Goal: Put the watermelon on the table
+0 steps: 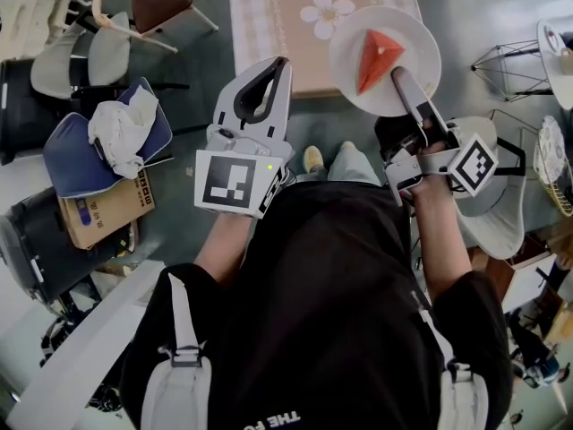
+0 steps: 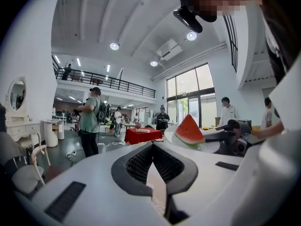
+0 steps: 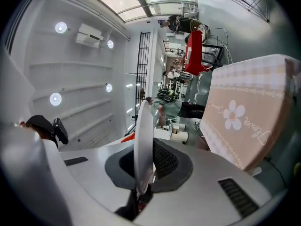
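Note:
A red watermelon wedge (image 1: pixel 376 55) lies on a white plate (image 1: pixel 407 30). My right gripper (image 1: pixel 399 77) is shut on the plate's near rim and holds it level over the near corner of the table (image 1: pixel 282 25), which wears a beige cloth with a flower print. In the right gripper view the plate (image 3: pixel 142 135) shows edge-on between the pads, with the table (image 3: pixel 249 112) to the right. My left gripper (image 1: pixel 271 68) hangs beside the plate, shut and with nothing in it. The left gripper view shows the wedge (image 2: pixel 189 131) on the plate (image 2: pixel 209 146).
Chairs (image 1: pixel 161 3) stand at the far left. Nearer on the left are a blue cushion with a white cloth (image 1: pixel 112 133) and a cardboard box (image 1: pixel 107 209). Wire-frame stands (image 1: pixel 510 68) sit at the right. Several people (image 2: pixel 89 121) and a red-covered table (image 2: pixel 143 135) are farther off.

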Motion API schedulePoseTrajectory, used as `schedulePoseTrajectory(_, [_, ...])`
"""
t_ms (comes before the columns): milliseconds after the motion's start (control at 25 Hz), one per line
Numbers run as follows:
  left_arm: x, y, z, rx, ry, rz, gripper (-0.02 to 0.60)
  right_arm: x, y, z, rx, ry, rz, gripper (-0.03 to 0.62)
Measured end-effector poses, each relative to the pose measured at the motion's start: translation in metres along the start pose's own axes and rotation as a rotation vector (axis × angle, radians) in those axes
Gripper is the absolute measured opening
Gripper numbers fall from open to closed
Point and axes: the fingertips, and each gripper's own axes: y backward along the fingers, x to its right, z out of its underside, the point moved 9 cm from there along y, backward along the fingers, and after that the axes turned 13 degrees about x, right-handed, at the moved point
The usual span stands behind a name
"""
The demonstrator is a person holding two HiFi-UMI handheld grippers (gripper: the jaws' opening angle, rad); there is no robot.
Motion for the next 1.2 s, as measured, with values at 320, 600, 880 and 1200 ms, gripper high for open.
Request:
schedulePoseTrajectory(320, [0.005, -0.010, 0.004, -0.005, 0.003, -0.001, 0.011, 0.005, -0.003, -0.010, -0.003, -0.006, -0.002, 0.018])
schedulePoseTrajectory(600, [0.003, -0.012, -0.002, -0.013, -0.007, -0.027, 0.011, 0.002, -0.015, -0.017, -0.029, -0.011, -0.019, 0.018])
schedulePoseTrajectory(880, [-0.003, -0.066, 0.000, -0.048, -0.012, -0.046, 0.011, 0.016, -0.057, -0.058, -0.057, -0.033, -0.012, 0.018])
schedulePoseTrajectory(1200, [-0.006, -0.077, -0.004, -0.036, -0.036, -0.053, 0.011, 0.018, -0.067, -0.067, -0.066, -0.034, -0.033, 0.018])
